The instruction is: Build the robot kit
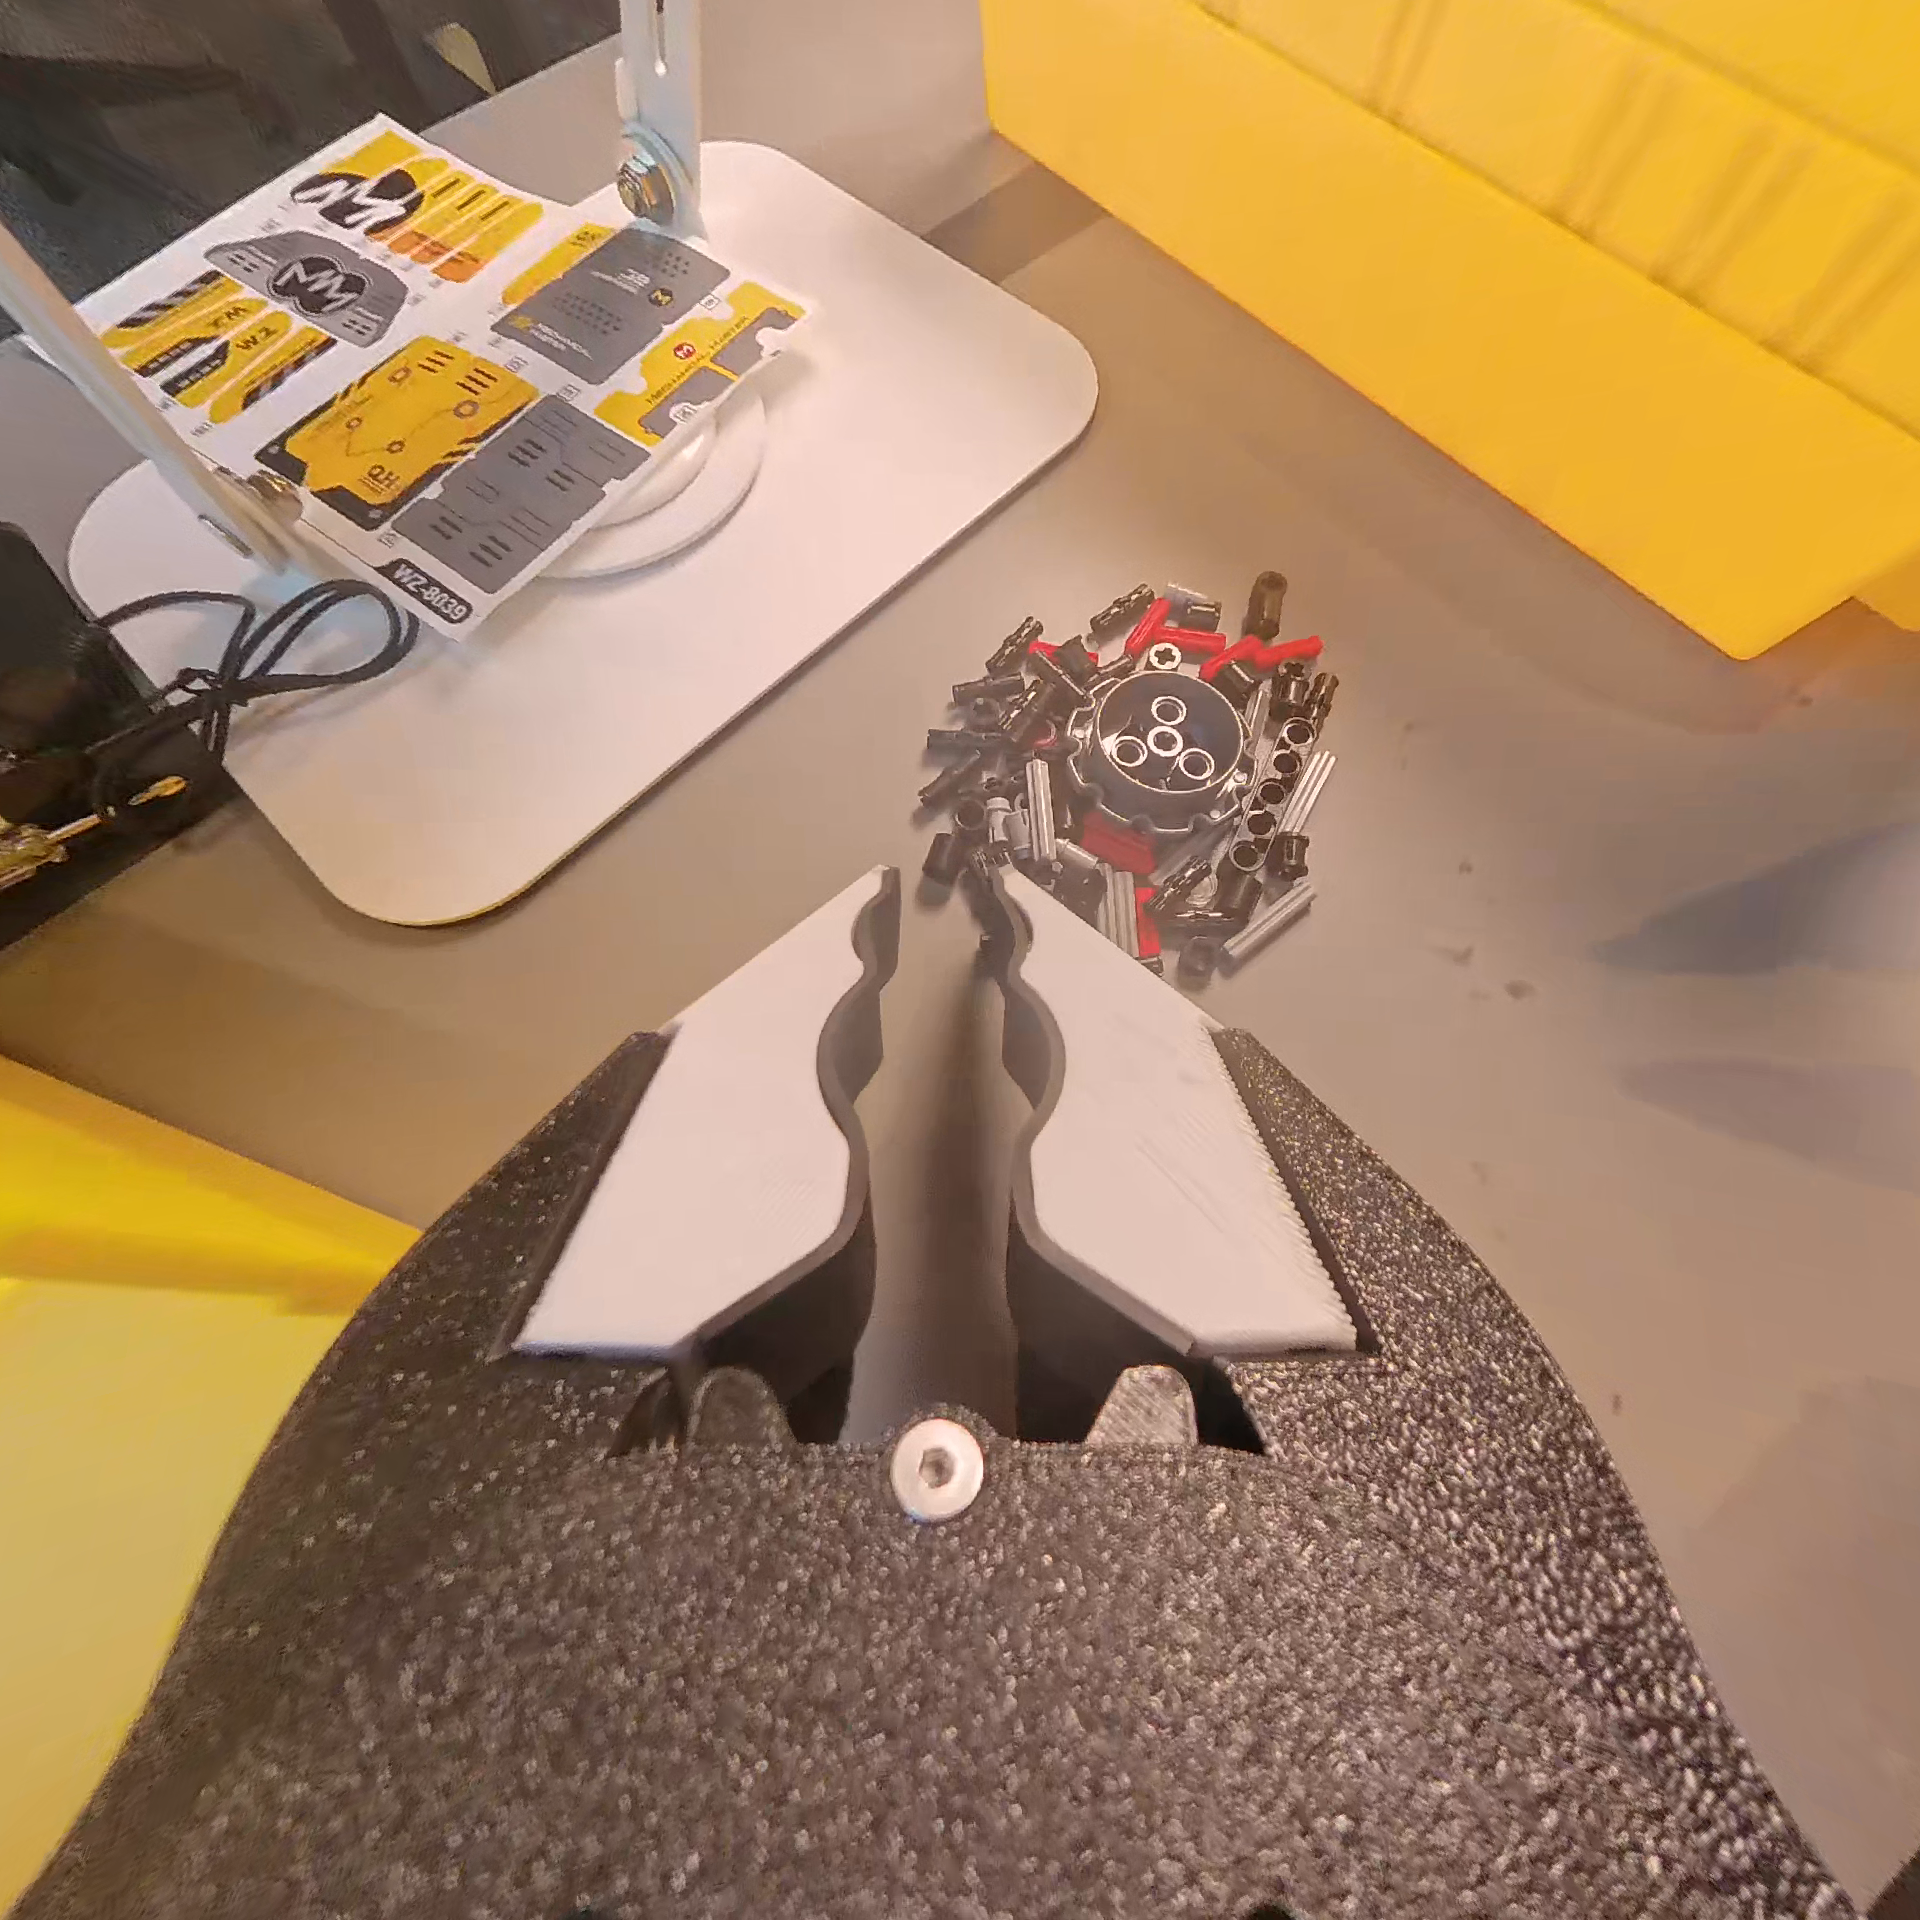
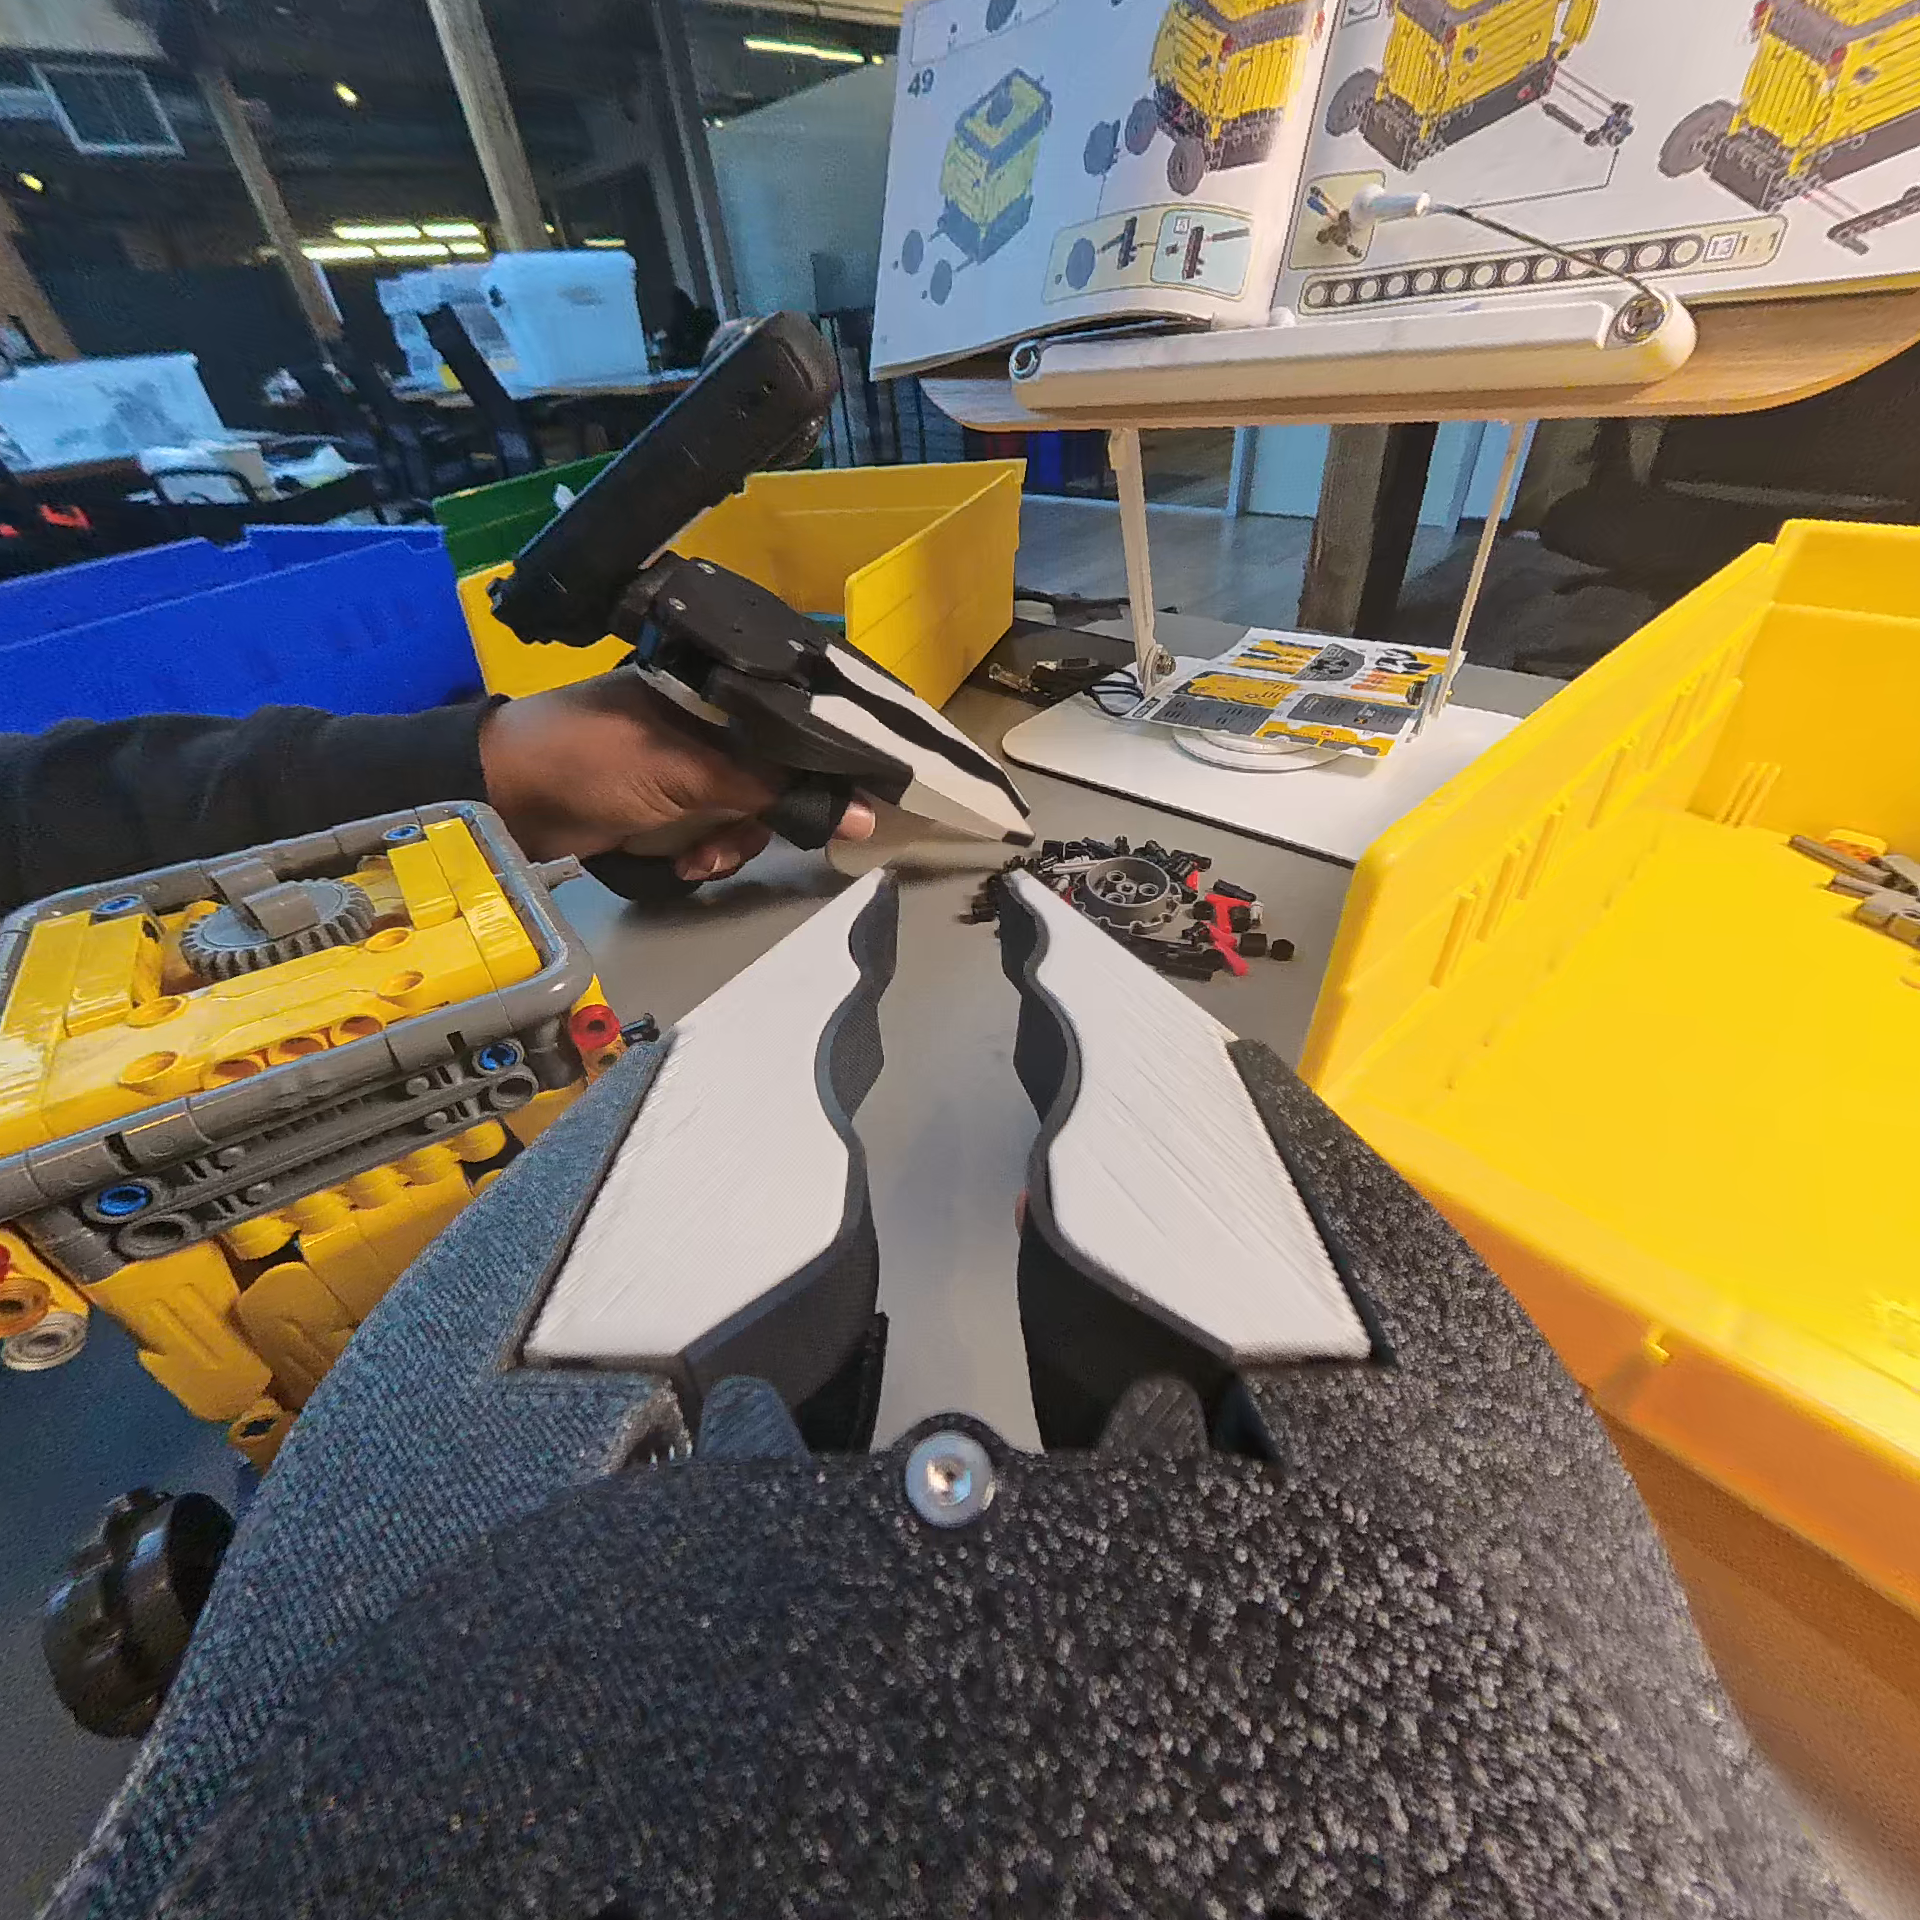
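Note:
A pile of small black, grey and red building-toy pins and axles [image 1: 1132,790] lies on the grey table around a round black turntable piece [image 1: 1158,753]. My left gripper [image 1: 945,888] is open by a narrow gap, with its tips at the pile's near left edge. In the right wrist view a hand holds the left gripper [image 2: 1003,821] just left of the same pile [image 2: 1143,909]. My right gripper [image 2: 948,883] is open and empty, low over the table, pointing at the pile. A partly built yellow and grey model [image 2: 270,1039] stands to its left.
A large yellow bin [image 2: 1662,987] stands close on the right and also shows in the left wrist view [image 1: 1507,260]. A white stand base [image 1: 623,727] carries a sticker sheet [image 1: 416,364]. An open instruction booklet [image 2: 1091,177] sits on the stand. Another yellow bin [image 2: 914,561] and a blue bin [image 2: 229,613] stand behind. Across from one pair of fingers to the other is roughly 20 cm.

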